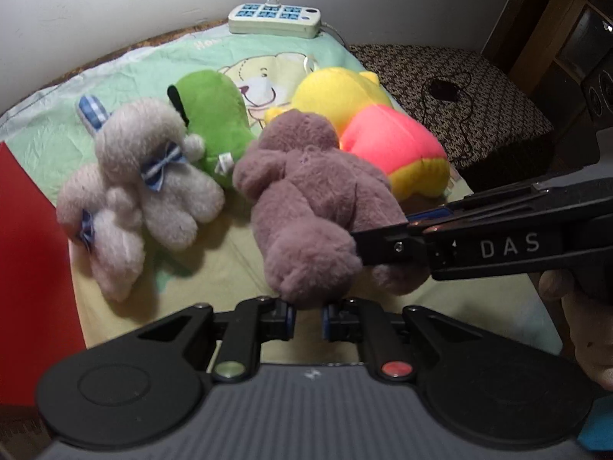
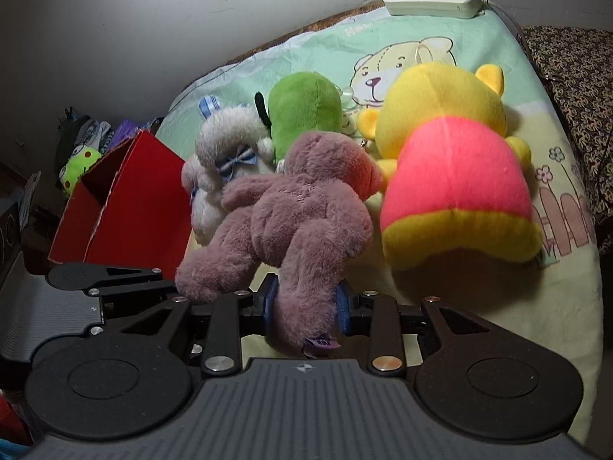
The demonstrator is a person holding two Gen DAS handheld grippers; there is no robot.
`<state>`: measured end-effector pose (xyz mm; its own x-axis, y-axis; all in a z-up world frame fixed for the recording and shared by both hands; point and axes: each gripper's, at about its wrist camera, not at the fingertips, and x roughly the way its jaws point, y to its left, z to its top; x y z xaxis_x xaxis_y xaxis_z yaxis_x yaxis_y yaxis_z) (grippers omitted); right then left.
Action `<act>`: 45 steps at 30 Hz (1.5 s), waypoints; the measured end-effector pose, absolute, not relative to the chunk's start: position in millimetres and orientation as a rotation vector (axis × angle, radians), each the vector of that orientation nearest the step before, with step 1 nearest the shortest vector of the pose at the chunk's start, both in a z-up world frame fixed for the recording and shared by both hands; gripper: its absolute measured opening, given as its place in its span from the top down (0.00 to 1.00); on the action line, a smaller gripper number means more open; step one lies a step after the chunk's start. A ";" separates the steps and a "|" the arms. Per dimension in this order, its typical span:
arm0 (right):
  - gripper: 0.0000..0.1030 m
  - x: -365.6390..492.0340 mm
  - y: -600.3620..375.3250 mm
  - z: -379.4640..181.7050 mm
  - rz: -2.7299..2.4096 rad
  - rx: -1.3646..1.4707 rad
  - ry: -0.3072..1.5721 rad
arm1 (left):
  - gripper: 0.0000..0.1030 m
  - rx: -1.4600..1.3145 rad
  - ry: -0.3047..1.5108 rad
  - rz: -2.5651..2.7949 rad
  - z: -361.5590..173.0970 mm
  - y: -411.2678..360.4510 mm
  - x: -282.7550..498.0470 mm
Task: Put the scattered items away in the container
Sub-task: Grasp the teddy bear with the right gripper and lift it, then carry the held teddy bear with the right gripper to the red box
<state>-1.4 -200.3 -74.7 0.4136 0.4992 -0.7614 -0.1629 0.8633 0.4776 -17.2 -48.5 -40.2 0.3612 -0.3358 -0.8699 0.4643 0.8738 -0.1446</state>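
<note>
A mauve plush bear lies face down on the bed sheet, legs toward me. My left gripper is shut on the fur of one leg. From the right, my right gripper grips the other leg. In the right wrist view the bear has one leg squeezed between the blue pads of my right gripper, and my left gripper comes in from the left onto the other leg. The red box stands open just left of the bed, also at the picture's left edge.
A pale grey plush with blue bows, a green plush and a yellow bear in a pink shirt lie behind. A power strip sits by the wall. A patterned cushion is right. A hand holds the right gripper.
</note>
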 end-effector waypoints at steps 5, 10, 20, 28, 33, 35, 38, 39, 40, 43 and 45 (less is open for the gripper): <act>0.69 -26.5 -192.4 -95.1 0.394 0.330 1.131 | 0.92 0.203 1.138 -0.573 -63.7 -55.6 -43.7; 0.63 -41.6 -184.9 -103.8 0.401 0.314 1.169 | 0.81 0.240 1.174 -0.585 -78.1 -53.1 -58.8; 0.45 -32.6 -194.0 -93.6 0.321 0.387 1.079 | 0.08 0.139 1.056 -0.544 -56.3 -35.8 -51.9; 0.43 -13.1 -185.5 -110.4 0.286 0.416 1.088 | 0.20 0.048 1.113 -0.495 -80.6 -39.7 -15.6; 0.41 -3.4 -186.2 -121.2 0.281 0.450 1.101 | 0.25 0.040 1.111 -0.507 -84.4 -47.1 -12.0; 0.41 -1.0 -186.1 -124.3 0.282 0.465 1.108 | 0.26 0.037 1.108 -0.506 -85.5 -49.3 -13.7; 0.41 -0.3 -180.5 -122.5 0.289 0.423 1.101 | 0.26 0.023 1.110 -0.508 -86.1 -49.5 -14.0; 0.42 -0.8 -179.0 -122.0 0.291 0.410 1.098 | 0.28 0.015 1.114 -0.511 -86.3 -48.4 -13.5; 0.43 -1.5 -178.4 -121.6 0.293 0.404 1.097 | 0.32 -0.002 1.121 -0.518 -86.6 -46.9 -12.7; 0.46 -5.0 -178.7 -119.4 0.288 0.406 1.099 | 0.36 -0.004 1.121 -0.539 -85.0 -47.5 -15.1; 0.47 -8.6 -179.0 -117.4 0.282 0.405 1.100 | 0.36 0.008 1.118 -0.551 -83.6 -49.7 -19.2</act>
